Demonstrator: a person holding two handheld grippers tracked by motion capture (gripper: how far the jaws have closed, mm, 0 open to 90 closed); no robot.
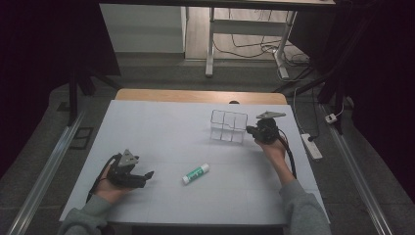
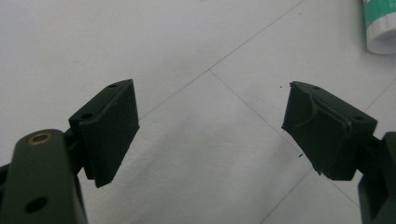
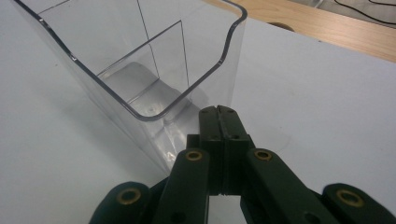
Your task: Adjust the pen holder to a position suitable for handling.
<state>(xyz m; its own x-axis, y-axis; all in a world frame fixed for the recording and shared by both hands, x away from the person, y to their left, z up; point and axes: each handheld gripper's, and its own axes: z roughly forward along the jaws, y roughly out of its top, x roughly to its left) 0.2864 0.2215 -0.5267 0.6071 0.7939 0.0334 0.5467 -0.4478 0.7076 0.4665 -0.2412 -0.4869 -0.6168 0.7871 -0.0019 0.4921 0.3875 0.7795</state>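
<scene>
A white glue stick (image 1: pixel 195 174) with a green label lies on the white table cover, and its end shows at the upper right of the left gripper view (image 2: pixel 380 28). A clear divided organizer (image 1: pixel 228 126) stands upright at the right of centre. My left gripper (image 1: pixel 144 177) rests low at the front left, pointing right toward the glue stick; in its own view the left gripper (image 2: pixel 210 126) is open with bare cover between its jaws. My right gripper (image 1: pixel 252 131) is shut, its tips (image 3: pixel 219 112) against the near outer corner of the organizer (image 3: pixel 140 114), holding nothing.
The white cover (image 1: pixel 161 132) spans the table, with a strip of bare wood (image 1: pixel 195 95) along the far edge, also seen beyond the organizer (image 3: pixel 327 28). A power strip (image 1: pixel 311 146) and cables lie on the floor to the right.
</scene>
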